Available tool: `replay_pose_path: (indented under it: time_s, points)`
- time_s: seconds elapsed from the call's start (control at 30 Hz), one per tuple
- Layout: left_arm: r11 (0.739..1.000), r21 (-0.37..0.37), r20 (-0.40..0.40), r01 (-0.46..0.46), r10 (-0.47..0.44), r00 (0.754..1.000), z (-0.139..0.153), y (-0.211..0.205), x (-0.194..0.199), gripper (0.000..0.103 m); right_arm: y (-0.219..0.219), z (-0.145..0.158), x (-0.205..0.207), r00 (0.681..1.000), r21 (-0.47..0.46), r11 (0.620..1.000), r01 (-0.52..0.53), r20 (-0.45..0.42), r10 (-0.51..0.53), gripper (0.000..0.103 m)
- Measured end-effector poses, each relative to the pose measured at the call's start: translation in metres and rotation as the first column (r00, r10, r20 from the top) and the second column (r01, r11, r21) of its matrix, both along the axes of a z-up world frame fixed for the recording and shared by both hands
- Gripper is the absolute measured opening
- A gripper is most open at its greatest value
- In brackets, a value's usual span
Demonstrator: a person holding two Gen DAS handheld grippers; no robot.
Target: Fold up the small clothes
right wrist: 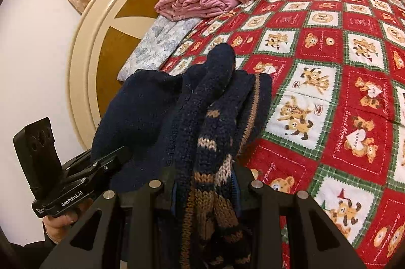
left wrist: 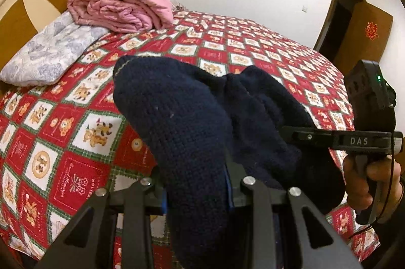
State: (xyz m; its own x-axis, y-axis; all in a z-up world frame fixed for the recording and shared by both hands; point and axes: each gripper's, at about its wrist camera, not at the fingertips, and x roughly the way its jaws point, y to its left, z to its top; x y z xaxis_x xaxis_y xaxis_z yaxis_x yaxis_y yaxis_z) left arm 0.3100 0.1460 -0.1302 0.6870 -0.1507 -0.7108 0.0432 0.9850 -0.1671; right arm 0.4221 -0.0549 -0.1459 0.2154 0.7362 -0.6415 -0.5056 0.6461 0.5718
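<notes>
Presently we hold the navy knitted garment aloft over the bed: left tongs clenched on it at 6 o'clock, right tongs likewise. Next, we judge, lay it flat.
</notes>
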Motion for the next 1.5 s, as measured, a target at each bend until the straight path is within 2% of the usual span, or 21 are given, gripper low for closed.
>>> replay_pose_path:
  time_s: [0.13, 0.2, 0.27, 0.3, 0.37, 0.4, 0.5, 0.57, 0.67, 0.77, 0.87, 1.0, 1.13, 1.33, 1.5]
  points:
    - [1.0, 0.02, -0.047, -0.004, 0.005, 0.999, -0.031, 0.003, 0.012, 0.039, 0.004, -0.019, 0.007, 1.0, -0.044, 0.999, 0.005, -0.026, -0.007, 0.033]
    - [0.999, 0.04, -0.057, -0.03, 0.032, 0.998, -0.045, 0.006, 0.015, 0.051, 0.007, -0.034, 0.012, 0.999, -0.103, 0.995, 0.017, -0.031, -0.021, 0.035]
    - [0.999, -0.009, -0.034, -0.047, 0.047, 0.998, -0.054, 0.014, 0.013, 0.06, 0.006, -0.043, 0.015, 0.999, -0.116, 0.993, 0.037, -0.028, -0.041, 0.041]
    - [0.998, -0.017, -0.024, -0.065, 0.064, 0.998, -0.055, 0.018, 0.011, 0.072, 0.005, -0.044, 0.016, 0.998, -0.113, 0.993, 0.042, -0.031, -0.046, 0.042]
    - [0.995, -0.018, -0.018, -0.098, 0.098, 0.995, -0.05, 0.023, 0.003, 0.074, -0.001, -0.042, 0.017, 0.998, -0.117, 0.991, 0.064, -0.022, -0.067, 0.059]
    - [0.995, -0.027, -0.016, -0.1, 0.099, 0.995, -0.045, 0.025, -0.003, 0.074, -0.005, -0.039, 0.016, 0.996, -0.126, 0.988, 0.092, 0.0, -0.093, 0.06]
    - [0.99, 0.006, 0.018, -0.138, 0.138, 0.99, -0.022, 0.029, -0.029, 0.074, -0.03, -0.017, 0.007, 0.984, -0.125, 0.977, 0.175, 0.054, -0.169, 0.061]
    - [0.989, 0.009, 0.071, -0.146, 0.145, 0.987, -0.002, 0.028, -0.052, 0.074, -0.046, 0.003, -0.008, 0.964, -0.153, 0.956, 0.25, 0.129, -0.231, 0.063]
    - [0.988, -0.006, 0.149, -0.154, 0.154, 0.977, 0.029, 0.024, -0.091, 0.079, -0.058, 0.033, -0.043, 0.936, -0.178, 0.933, 0.313, 0.225, -0.271, 0.064]
    - [0.987, 0.007, 0.205, -0.158, 0.153, 0.967, 0.05, 0.018, -0.119, 0.079, -0.061, 0.057, -0.083, 0.909, -0.211, 0.915, 0.345, 0.32, -0.269, 0.073]
    - [0.99, 0.013, 0.258, -0.143, 0.135, 0.957, 0.071, 0.01, -0.141, 0.08, -0.06, 0.084, -0.137, 0.87, -0.219, 0.908, 0.356, 0.434, -0.236, 0.073]
    - [0.991, 0.022, 0.326, -0.135, 0.12, 0.938, 0.09, 0.002, -0.164, 0.092, -0.055, 0.112, -0.188, 0.822, -0.2, 0.911, 0.361, 0.529, -0.21, 0.073]
    - [0.992, 0.011, 0.362, -0.129, 0.116, 0.925, 0.098, 0.0, -0.18, 0.092, -0.051, 0.134, -0.226, 0.791, -0.191, 0.915, 0.355, 0.583, -0.186, 0.073]
    - [0.993, 0.012, 0.379, -0.117, 0.103, 0.919, 0.105, -0.004, -0.189, 0.092, -0.048, 0.15, -0.253, 0.769, -0.184, 0.915, 0.358, 0.614, -0.178, 0.074]
    - [0.993, 0.003, 0.384, -0.12, 0.11, 0.917, 0.105, -0.002, -0.193, 0.094, -0.042, 0.154, -0.263, 0.764, -0.173, 0.922, 0.347, 0.622, -0.171, 0.074]
